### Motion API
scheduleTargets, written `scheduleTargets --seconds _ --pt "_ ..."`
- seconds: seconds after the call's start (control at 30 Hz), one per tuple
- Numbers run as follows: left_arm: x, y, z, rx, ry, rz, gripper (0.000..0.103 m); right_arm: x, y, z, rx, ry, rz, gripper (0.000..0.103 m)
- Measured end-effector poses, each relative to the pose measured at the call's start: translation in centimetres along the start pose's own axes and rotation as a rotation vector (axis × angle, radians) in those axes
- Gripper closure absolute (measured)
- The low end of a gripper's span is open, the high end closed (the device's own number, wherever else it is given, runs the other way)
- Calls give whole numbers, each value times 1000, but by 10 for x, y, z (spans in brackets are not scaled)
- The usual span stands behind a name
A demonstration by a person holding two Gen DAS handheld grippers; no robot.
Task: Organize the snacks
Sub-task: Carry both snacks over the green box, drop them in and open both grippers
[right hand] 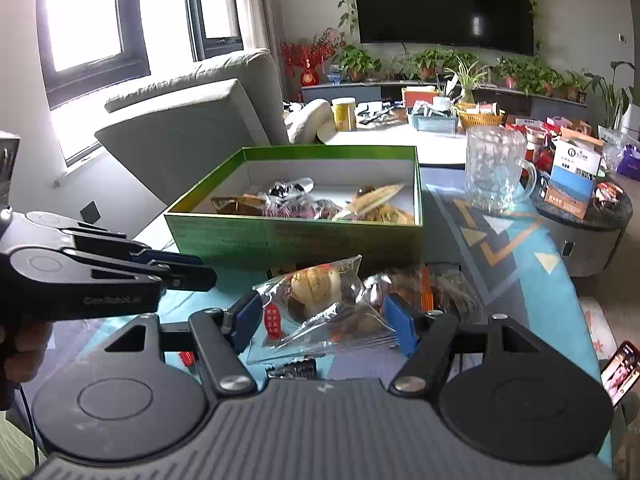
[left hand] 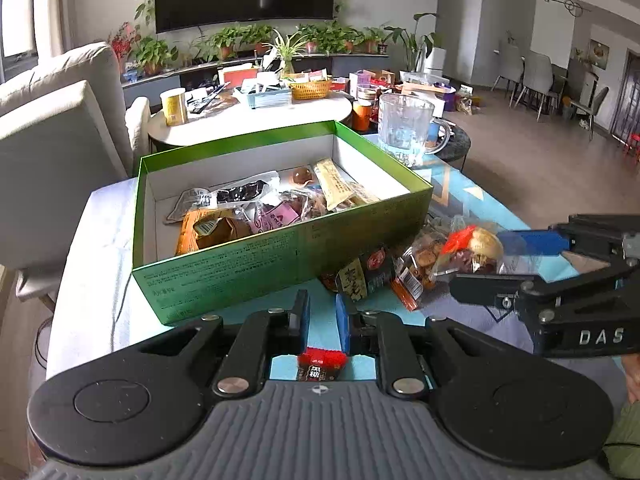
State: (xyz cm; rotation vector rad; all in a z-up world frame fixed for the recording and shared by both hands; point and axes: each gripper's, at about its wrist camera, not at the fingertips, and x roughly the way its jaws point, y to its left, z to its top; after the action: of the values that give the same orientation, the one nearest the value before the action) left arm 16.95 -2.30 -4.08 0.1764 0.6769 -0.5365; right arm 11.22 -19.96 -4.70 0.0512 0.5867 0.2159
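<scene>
While both grippers are loaded, we read the box [left hand: 224,268] as lying ahead of them, its long side facing us. Our left gripper [left hand: 323,322] has its jaws pressed together on 1 small red packet [left hand: 320,364] (label unreadable). Our right gripper [right hand: 325,322] pinches 1 clear bun pack [right hand: 320,308], jaws wide. Loose snacks [left hand: 384,276] remain on the surface [left hand: 476,200] beside the box, nearer the right.
</scene>
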Motion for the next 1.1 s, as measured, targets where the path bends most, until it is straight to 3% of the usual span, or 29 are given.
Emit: scheduleTargets --seconds 0.03,0.1,0.17,0.43,0.47,0.5,0.6,0.87,1.1 --pt "0 0 -2 5 5 0 88 0 0 0 0 -1 -1 52" --pt "5 0 -7 21 34 -8 70 -2 0 0 1 -3 0 52" --pt "10 0 -15 29 69 1 60 -3 -1 -2 3 -4 1 52" --pt "43 1 -35 36 168 44 59 1 0 -2 12 9 3 52" --pt "43 4 -36 24 155 31 61 0 1 -1 8 6 5 52" --pt "43 7 -35 7 159 17 78 0 1 -1 6 4 5 52" --pt "36 14 -29 -49 131 -11 79 0 0 0 13 0 -1 52" --pt "0 14 18 -22 -71 26 79 4 2 24 9 -72 3 52" --pt "12 17 46 -27 -125 88 79 21 0 41 22 -116 -13 52"
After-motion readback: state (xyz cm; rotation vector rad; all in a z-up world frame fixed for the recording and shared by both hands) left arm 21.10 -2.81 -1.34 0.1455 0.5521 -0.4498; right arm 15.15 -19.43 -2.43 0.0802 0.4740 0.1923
